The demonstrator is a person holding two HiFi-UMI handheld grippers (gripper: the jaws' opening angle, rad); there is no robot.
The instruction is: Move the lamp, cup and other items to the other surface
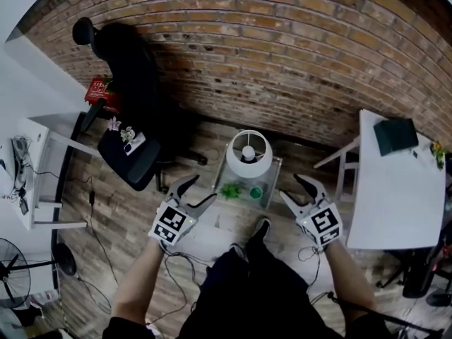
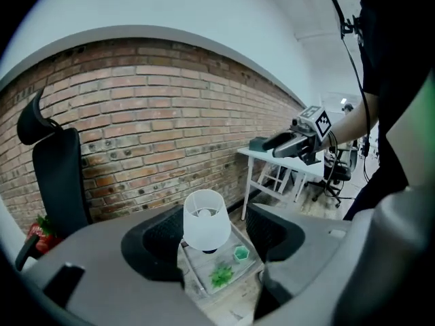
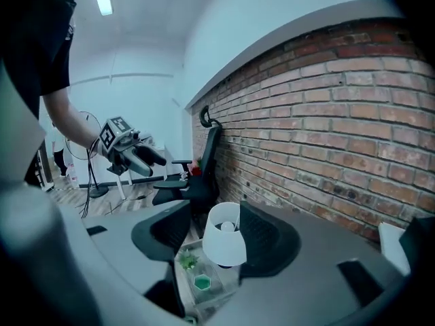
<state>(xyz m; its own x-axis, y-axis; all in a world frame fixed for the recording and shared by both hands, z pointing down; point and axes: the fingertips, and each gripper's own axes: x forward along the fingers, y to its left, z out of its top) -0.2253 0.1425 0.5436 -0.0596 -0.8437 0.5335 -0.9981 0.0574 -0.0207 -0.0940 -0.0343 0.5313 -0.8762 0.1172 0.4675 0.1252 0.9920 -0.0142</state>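
Observation:
A lamp with a white shade [image 1: 248,154] stands on a small low glass table [image 1: 274,179] in front of the brick wall. Beside it on that table are a small green plant [image 1: 231,190] and a green cup [image 1: 256,192]. My left gripper [image 1: 205,187] hangs left of the low table, open and empty. My right gripper [image 1: 289,186] hangs right of it, also open and empty. In the left gripper view the lamp [image 2: 204,221], cup [image 2: 240,253] and plant [image 2: 221,276] show beyond the jaws. The right gripper view shows the lamp [image 3: 225,235] the same way.
A large white table [image 1: 395,196] stands at the right with a dark box [image 1: 395,134] on it. A black office chair [image 1: 131,83] is at the left near the wall. A white desk [image 1: 35,168] and a fan [image 1: 14,274] stand at the far left.

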